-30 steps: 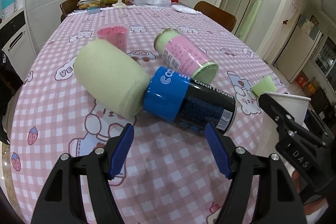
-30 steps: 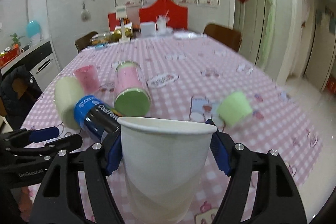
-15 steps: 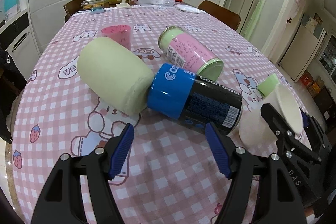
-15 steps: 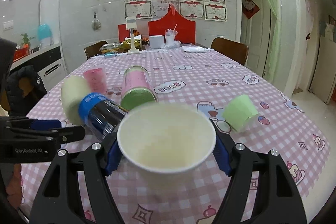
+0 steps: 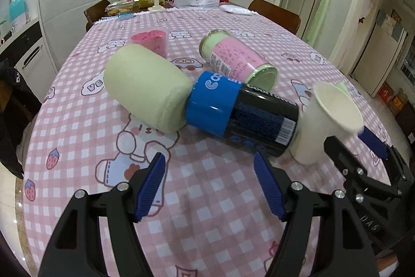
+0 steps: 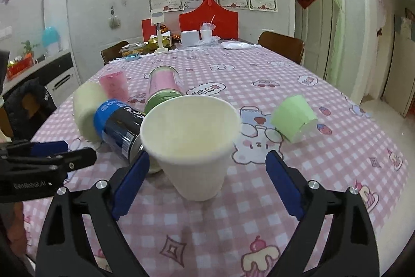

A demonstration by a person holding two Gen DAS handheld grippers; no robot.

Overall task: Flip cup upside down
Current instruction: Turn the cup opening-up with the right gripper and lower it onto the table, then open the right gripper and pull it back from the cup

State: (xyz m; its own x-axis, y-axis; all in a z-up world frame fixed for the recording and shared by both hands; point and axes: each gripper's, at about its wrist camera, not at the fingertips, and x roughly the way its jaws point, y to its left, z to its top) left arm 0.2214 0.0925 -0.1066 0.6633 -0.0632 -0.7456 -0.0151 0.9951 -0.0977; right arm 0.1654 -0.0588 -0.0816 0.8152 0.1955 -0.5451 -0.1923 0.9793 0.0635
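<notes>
A white paper cup (image 6: 190, 144) stands upright, mouth up, on the pink checked tablecloth (image 6: 259, 199), next to the black and blue can (image 6: 120, 125). It also shows in the left wrist view (image 5: 325, 121). My right gripper (image 6: 207, 184) is open, its blue pads (image 6: 284, 184) apart on either side of the cup and not touching it. My left gripper (image 5: 210, 188) is open and empty, just short of the black and blue can (image 5: 241, 112).
A pale green roll (image 5: 145, 88), a pink and green tin (image 5: 237, 59) lying on its side, a pink cup (image 5: 150, 42) and a tipped green cup (image 6: 293, 118) lie on the table. Boxes and chairs stand at the far end.
The right gripper lowered the white cup, set it upright on the cloth, then opened and let it go. The left gripper stayed open and nearly still.
</notes>
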